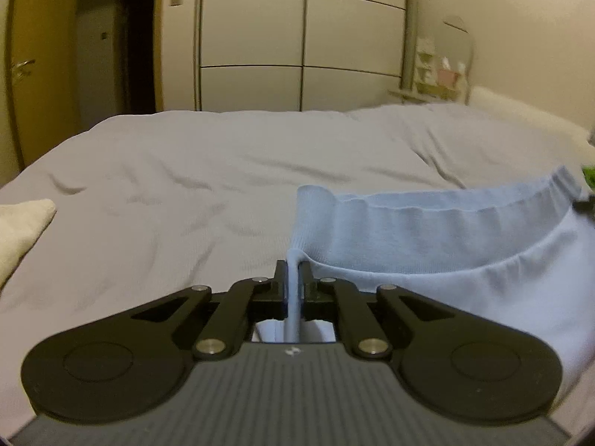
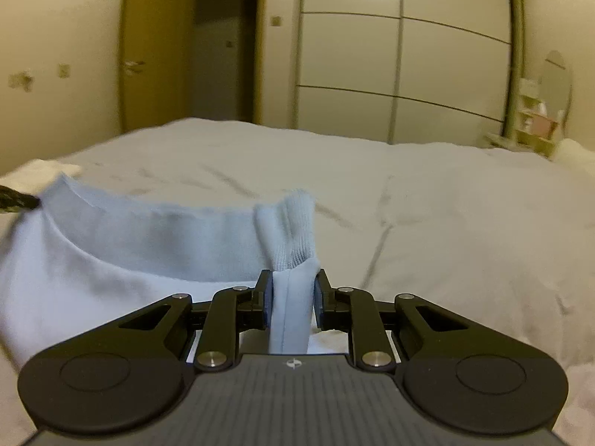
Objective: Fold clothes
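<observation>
A light blue garment with a ribbed band is held up over the bed between both grippers. In the left wrist view my left gripper is shut on the left end of the band, a thin fold pinched between its pads. In the right wrist view my right gripper is shut on the right end of the blue garment, with a thicker bunch of cloth between its fingers. The band stretches between the two grips, and the rest of the cloth hangs below, out of sight.
A bed with a pale grey cover fills the space ahead. A cream cloth lies at its left edge. Beyond stand a white wardrobe, a wooden door and a small shelf with a mirror at the right.
</observation>
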### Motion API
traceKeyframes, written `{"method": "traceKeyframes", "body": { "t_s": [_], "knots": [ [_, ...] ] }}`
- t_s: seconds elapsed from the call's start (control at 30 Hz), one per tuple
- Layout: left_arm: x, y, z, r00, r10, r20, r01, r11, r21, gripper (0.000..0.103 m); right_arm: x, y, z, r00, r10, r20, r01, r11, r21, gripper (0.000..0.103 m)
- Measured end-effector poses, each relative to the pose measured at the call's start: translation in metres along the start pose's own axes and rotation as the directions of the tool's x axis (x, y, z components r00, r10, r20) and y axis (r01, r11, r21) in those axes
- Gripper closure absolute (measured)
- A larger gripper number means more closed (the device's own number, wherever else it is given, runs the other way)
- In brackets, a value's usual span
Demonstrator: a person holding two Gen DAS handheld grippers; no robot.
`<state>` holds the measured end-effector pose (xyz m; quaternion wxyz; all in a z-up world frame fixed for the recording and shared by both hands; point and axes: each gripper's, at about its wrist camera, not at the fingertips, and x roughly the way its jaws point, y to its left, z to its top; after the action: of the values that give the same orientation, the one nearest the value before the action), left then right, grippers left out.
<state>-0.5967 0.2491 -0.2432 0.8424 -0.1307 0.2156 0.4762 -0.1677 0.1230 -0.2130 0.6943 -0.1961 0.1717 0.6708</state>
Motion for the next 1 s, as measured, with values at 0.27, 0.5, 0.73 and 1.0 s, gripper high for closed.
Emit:
{"method": "traceKeyframes", "body": {
  "t_s": [0.27,0.5,0.73,1.0],
  "knots": [
    [0.059,0.002,-0.004,0.996,0.075,-0.057,-0.073,0.997,0.035,0.098,0.080,0.001,-0.010,0.995,-0.038,-0.095,0.037,0.999,-0.017,0.085],
    [0.112,0.016,-0.034,0.933,0.244,-0.263,-0.238,0.970,0.054,0.101,0.147,-0.001,-0.036,0.945,-0.061,-0.321,0.079,0.996,0.043,0.082],
    [0.018,0.039,-0.026,0.961,0.194,-0.197,-0.215,0.972,-0.092,0.098,0.074,-0.013,-0.026,0.971,-0.131,-0.201,0.167,0.970,0.177,0.041],
    [-0.111,-0.027,-0.070,0.989,0.095,-0.117,-0.067,0.972,0.224,0.077,-0.061,0.070,-0.091,0.988,-0.085,-0.131,0.058,0.978,-0.198,0.039]
  ]
}}
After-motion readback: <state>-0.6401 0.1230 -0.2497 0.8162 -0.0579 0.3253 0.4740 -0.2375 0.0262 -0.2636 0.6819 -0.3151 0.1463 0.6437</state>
